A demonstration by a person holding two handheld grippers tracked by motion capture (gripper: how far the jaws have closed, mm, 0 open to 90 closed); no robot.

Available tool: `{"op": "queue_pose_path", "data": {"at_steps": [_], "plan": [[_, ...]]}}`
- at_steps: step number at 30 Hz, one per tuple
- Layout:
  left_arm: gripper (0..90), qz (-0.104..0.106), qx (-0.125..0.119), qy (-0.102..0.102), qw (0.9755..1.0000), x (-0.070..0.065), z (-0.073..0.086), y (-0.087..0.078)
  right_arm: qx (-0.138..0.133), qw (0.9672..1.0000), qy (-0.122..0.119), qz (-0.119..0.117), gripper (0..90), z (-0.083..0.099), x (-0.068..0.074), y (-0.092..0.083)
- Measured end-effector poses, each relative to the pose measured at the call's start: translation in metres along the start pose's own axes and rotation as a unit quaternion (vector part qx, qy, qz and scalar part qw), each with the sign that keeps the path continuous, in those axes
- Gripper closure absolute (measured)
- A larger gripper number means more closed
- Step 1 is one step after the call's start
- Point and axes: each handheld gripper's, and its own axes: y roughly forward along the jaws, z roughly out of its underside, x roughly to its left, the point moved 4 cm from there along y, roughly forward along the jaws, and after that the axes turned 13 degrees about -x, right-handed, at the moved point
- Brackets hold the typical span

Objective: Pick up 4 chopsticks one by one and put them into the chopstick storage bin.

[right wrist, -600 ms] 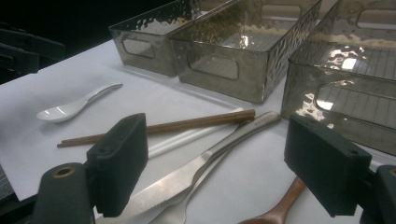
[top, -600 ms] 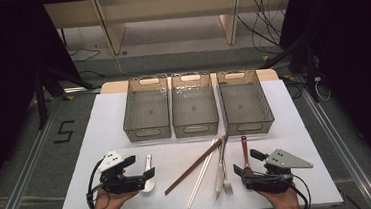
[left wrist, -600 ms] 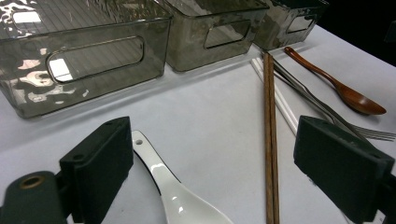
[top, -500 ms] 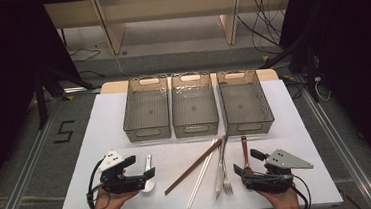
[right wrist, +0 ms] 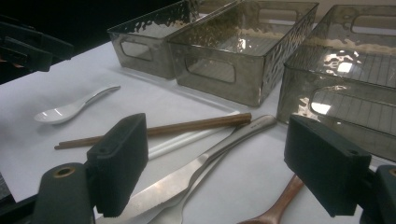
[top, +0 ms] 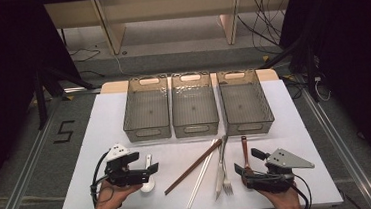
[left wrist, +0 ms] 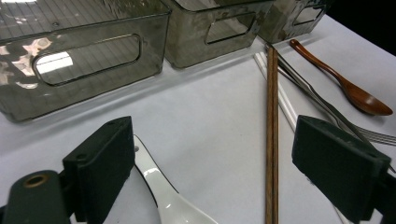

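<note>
Cutlery lies on the white table in front of three bins. My left gripper is low over the white ceramic spoon. In the left gripper view its jaws stand open, with the white spoon beside the left one and nothing pinched. My right gripper is open at the wooden spoon. The right gripper view has the wooden spoon on the table between the open jaws. Between the grippers lie brown chopsticks, white chopsticks, a knife and a fork.
Three smoky clear plastic bins stand side by side at the back: left, middle, right. All look empty. A person's hands hold both grippers at the table's near edge. Dark floor and cables surround the table.
</note>
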Motion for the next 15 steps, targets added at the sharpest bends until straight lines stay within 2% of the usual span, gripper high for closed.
{"op": "queue_pose_path", "data": {"at_steps": [9,15], "plan": [[13.3,0.012,0.038,0.013,0.9991,-0.010,-0.009,0.021,0.001,1.0000,0.000,-0.002,22.4,0.000,-0.001,0.000],[15.0,0.024,0.077,0.024,0.9964,-0.018,-0.011,0.038,0.004,1.0000,0.002,-0.003,22.4,0.000,-0.001,0.000]]}}
